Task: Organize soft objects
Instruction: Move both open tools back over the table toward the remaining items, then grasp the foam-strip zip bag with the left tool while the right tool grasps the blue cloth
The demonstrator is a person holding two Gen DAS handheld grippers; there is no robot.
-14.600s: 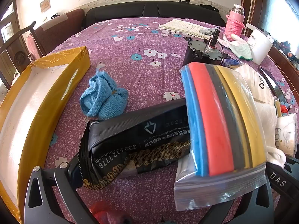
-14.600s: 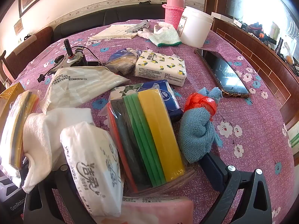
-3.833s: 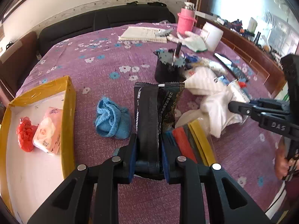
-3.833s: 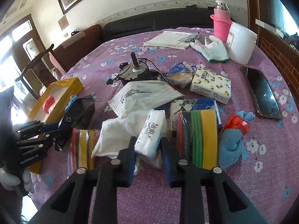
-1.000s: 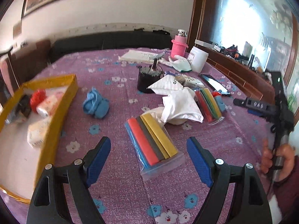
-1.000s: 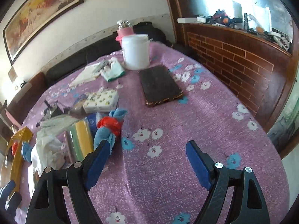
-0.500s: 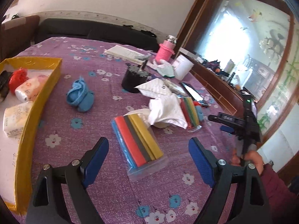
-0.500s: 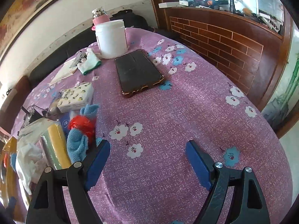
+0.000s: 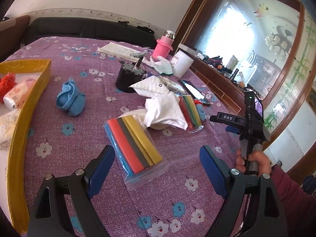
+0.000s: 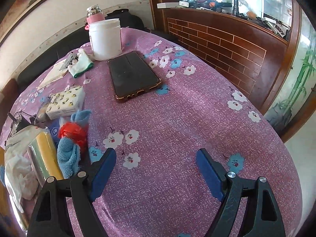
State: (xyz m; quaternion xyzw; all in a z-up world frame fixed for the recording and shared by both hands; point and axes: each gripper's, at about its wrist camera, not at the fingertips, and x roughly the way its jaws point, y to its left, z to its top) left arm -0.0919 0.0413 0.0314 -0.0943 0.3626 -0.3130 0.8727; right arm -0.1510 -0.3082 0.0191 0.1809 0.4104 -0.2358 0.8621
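Left gripper (image 9: 157, 165) jaws wide, nothing held; the near end of a clear bag of coloured foam strips (image 9: 134, 144) lies on the purple floral tablecloth (image 9: 94, 122) below the gap. Right gripper (image 10: 156, 167) also wide and empty (only bare cloth beneath). Beyond the bag: white cloth (image 9: 165, 108), second strip bag (image 9: 190, 108), blue knit bundle (image 9: 70, 99). Yellow box (image 9: 25, 106) at left holds tissue packs; far off, a phone (image 10: 133, 75), white jar (image 10: 105, 39)
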